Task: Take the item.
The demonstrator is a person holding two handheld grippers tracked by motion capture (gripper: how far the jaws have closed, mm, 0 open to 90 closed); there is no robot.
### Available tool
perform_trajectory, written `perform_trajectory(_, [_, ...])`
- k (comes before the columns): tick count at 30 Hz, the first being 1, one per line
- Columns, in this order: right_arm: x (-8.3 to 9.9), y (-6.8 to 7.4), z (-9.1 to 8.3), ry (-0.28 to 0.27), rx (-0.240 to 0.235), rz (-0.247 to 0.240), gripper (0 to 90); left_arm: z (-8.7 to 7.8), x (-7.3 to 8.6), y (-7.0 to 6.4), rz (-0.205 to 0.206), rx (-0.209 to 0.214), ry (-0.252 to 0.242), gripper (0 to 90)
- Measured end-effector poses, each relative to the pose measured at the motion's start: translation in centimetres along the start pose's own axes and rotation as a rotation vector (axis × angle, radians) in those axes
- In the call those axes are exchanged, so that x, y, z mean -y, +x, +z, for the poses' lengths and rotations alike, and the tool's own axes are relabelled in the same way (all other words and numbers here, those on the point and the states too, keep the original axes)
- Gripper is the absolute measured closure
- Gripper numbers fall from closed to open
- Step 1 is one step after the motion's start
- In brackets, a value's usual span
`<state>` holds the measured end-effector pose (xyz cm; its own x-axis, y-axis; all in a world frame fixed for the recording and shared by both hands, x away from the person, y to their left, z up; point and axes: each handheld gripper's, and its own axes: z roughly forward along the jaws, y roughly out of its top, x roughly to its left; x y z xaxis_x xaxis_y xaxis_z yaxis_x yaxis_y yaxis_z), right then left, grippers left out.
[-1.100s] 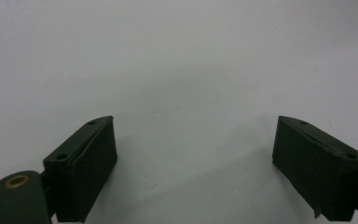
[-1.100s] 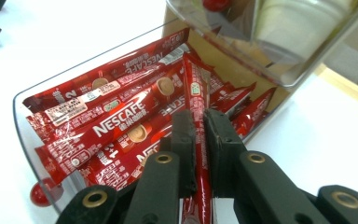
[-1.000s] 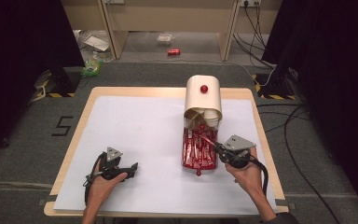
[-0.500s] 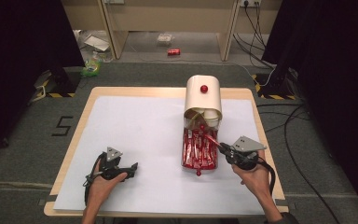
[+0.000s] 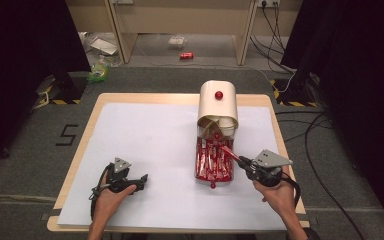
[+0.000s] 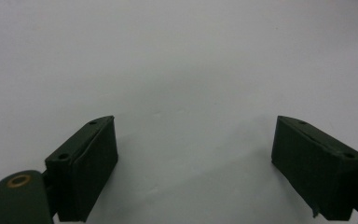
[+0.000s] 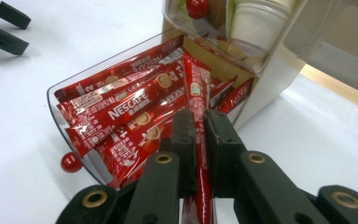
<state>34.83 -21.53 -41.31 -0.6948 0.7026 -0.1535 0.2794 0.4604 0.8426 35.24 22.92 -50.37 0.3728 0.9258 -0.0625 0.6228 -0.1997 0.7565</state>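
Observation:
A cream dispenser box [image 5: 218, 103] with a red knob stands at the table's far right, its clear drawer [image 5: 213, 161] pulled out and full of red coffee sticks [image 7: 121, 108]. My right gripper [image 5: 241, 161] is shut on one red stick [image 7: 195, 93], holding it just right of the drawer; the stick runs up between the jaws and its far end lies over the others. My left gripper [image 5: 141, 180] rests open on the white sheet near the front left, its black fingers [image 6: 86, 163] wide apart with nothing between them.
White paper cups [image 7: 256, 25] sit behind the dispenser's clear window. A small red knob [image 7: 70, 162] marks the drawer's front. The white sheet [image 5: 150, 140] covers the wooden table [image 5: 92, 107]. Cables lie on the floor to the right.
My right gripper has drawn back to the right and toward the front edge, lifting one red stick out of the drawer. The left gripper has stayed still.

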Motion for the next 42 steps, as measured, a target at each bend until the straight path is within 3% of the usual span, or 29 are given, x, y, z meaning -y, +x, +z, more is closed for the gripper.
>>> perform_trajectory(28, [2.5,-2.0,-2.9,-0.048,0.054,0.081,82.7,0.0,0.0,0.0,0.004,-0.002,0.002,13.7])
perform_trajectory(42, [4.5,-3.9,-3.6,-0.026,0.117,0.133,82.6,0.0,0.0,0.0,0.004,-0.004,0.002,13.9])
